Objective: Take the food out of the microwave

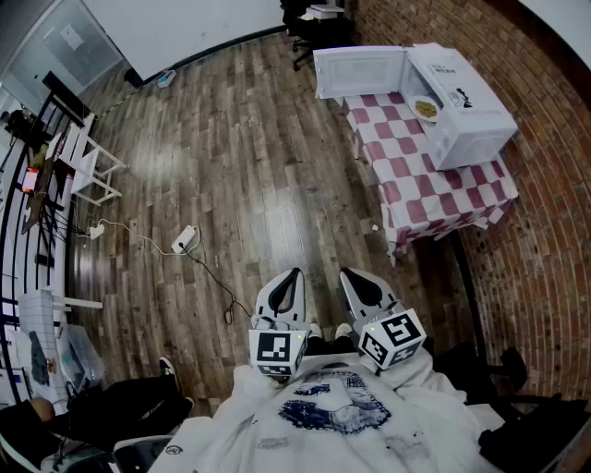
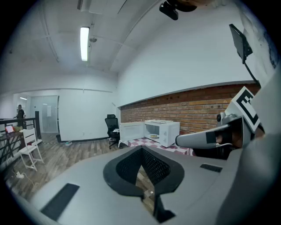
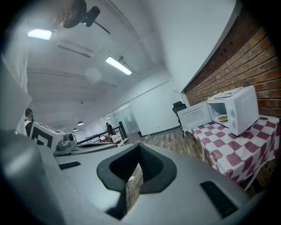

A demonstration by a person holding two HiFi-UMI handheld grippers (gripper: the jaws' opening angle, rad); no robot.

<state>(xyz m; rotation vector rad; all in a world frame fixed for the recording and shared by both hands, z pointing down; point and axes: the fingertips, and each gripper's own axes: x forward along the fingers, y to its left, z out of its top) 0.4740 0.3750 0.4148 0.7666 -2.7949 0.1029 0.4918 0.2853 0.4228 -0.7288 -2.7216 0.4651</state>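
Observation:
A white microwave (image 1: 462, 102) stands on a red-and-white checked table (image 1: 434, 189) at the far right, by the brick wall. Its door (image 1: 360, 71) hangs wide open to the left. Inside lies a plate of yellowish food (image 1: 426, 108). Both gripper views show the microwave (image 2: 164, 132) (image 3: 239, 110) and the plate (image 2: 154, 136) (image 3: 222, 117) at a distance. My left gripper (image 1: 294, 275) (image 2: 141, 149) and right gripper (image 1: 349, 275) (image 3: 139, 146) are held side by side close to my body, far from the table. The jaws of each meet at the tips and hold nothing.
Wood floor lies between me and the table. A power strip with a cable (image 1: 183, 238) lies on the floor to the left. A black office chair (image 1: 309, 28) stands beyond the table. A white folding chair (image 1: 88, 171) is at far left, and dark gear (image 1: 517, 406) at lower right.

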